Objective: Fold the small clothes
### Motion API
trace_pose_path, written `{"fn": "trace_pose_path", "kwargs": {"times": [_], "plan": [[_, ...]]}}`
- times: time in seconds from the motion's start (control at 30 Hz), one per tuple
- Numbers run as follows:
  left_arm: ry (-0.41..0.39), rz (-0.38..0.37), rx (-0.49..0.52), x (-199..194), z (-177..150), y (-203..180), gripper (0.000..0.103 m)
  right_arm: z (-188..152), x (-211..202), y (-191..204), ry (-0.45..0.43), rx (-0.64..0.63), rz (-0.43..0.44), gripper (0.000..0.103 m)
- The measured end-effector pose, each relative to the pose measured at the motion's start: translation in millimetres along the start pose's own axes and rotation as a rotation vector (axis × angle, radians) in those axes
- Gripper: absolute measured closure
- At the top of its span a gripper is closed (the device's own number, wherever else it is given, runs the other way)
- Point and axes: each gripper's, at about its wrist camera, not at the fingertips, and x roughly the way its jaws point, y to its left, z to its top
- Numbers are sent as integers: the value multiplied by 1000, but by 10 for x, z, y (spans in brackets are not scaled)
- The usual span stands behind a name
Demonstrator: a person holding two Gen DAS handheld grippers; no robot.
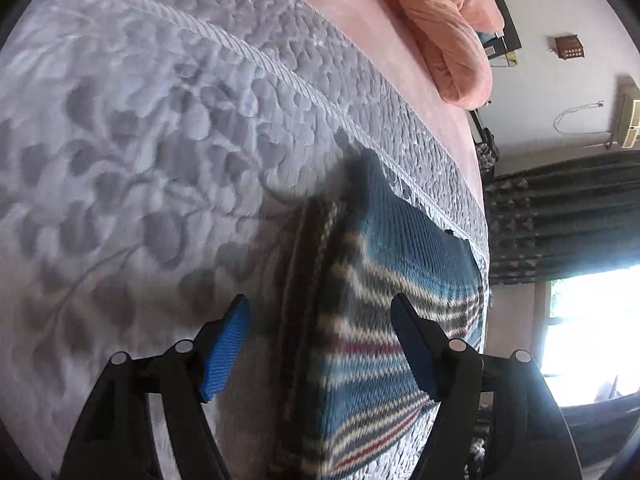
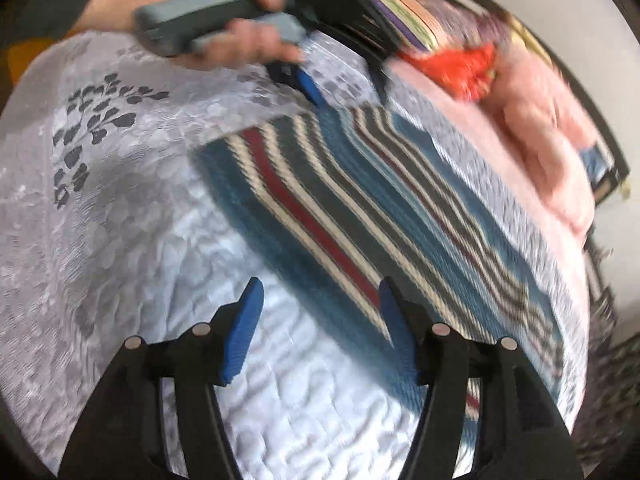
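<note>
Both our tongs gape wide, holding nothing. The striped sweater lies flat on the bedspread, running ten to four; our right tongs sit at its near corner.

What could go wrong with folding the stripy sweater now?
1. The sweater lies close to the bed's edge, so a hard tug might slide it off.
2. Both the left gripper and the right gripper are open and hold nothing. If one closes too shallow, it may pinch just the top layer, or the bedspread too.
3. The pictures are blurry from fast moving, so a grab could miss the hem.
</note>
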Motion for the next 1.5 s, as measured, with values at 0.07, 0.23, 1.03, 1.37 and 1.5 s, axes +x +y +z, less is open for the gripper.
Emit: {"fn": "trace_pose_path", "kwargs": {"times": [0.07, 0.23, 1.03, 1.37, 1.5], "plan": [[21, -22, 9, 120, 73, -12, 30, 40, 77, 92, -9, -32, -27, 43], [55, -63, 38, 330, 203, -82, 31, 129, 303, 298, -30, -91, -95, 43], [127, 65, 66, 510, 425, -301, 50, 554, 697, 208, -110, 10, -130, 49], [139, 100, 69, 587, 474, -342, 52, 653, 744, 121, -97, 73, -100, 57], [140, 101, 51, 586, 498, -326, 61, 670, 733, 79, -88, 103, -80, 67]]}}
